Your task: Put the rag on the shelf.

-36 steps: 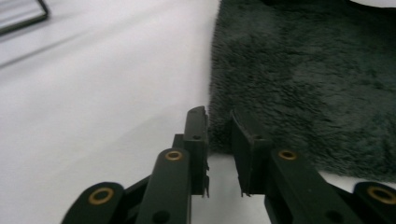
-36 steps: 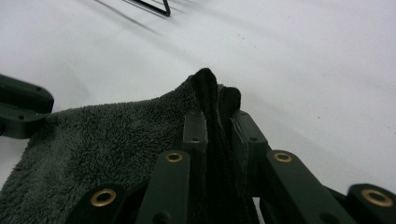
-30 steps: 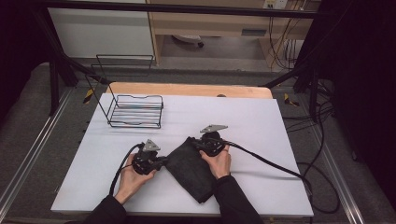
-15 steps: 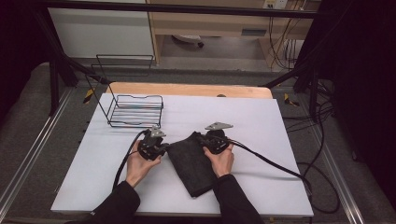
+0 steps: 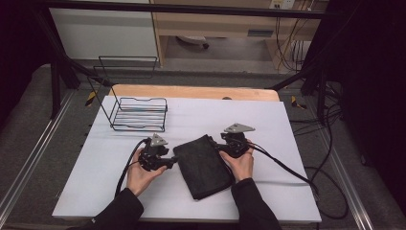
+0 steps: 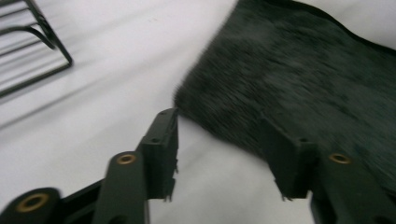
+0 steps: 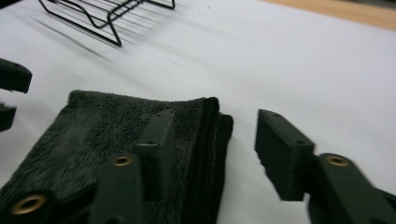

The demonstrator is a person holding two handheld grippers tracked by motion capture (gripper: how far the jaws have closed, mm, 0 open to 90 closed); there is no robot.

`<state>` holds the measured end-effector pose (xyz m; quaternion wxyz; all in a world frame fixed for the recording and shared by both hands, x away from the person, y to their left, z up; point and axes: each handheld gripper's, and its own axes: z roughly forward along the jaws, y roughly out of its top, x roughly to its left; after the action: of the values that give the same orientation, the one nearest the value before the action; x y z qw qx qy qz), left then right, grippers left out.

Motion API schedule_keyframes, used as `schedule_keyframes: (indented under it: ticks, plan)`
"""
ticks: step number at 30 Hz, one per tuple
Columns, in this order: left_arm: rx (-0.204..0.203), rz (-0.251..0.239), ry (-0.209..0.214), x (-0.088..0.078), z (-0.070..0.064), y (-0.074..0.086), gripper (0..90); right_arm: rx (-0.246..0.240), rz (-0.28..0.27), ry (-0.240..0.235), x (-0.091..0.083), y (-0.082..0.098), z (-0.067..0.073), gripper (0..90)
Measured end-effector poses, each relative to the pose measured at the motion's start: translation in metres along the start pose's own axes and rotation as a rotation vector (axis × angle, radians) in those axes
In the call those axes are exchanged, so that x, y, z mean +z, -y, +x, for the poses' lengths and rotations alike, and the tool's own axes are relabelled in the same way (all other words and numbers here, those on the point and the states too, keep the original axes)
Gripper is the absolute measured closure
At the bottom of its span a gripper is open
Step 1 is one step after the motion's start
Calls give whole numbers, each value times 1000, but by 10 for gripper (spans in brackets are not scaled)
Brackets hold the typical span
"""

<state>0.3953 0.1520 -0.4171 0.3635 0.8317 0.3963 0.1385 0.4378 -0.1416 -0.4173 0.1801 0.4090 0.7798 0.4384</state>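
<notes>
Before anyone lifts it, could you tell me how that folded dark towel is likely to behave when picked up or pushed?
The folded dark towel looks soft and plush, so it would probably sag and unfold if lifted by one edge. Its stacked layers may slide apart when pushed. On the smooth white table it would likely bunch up rather than roll or tip.
</notes>
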Motion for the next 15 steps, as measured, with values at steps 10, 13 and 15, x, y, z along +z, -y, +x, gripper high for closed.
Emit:
schedule_keyframes:
  ticks: [10,13,15]
  plan:
    - [43,31,89,-4,-52,17,243,3,35,-79,-50,35,-9,275]
    - [60,46,109,1,-67,20,226,7,42,-86,-55,42,-8,271]
    - [66,57,124,5,-75,22,224,5,51,-93,-59,48,-7,271]
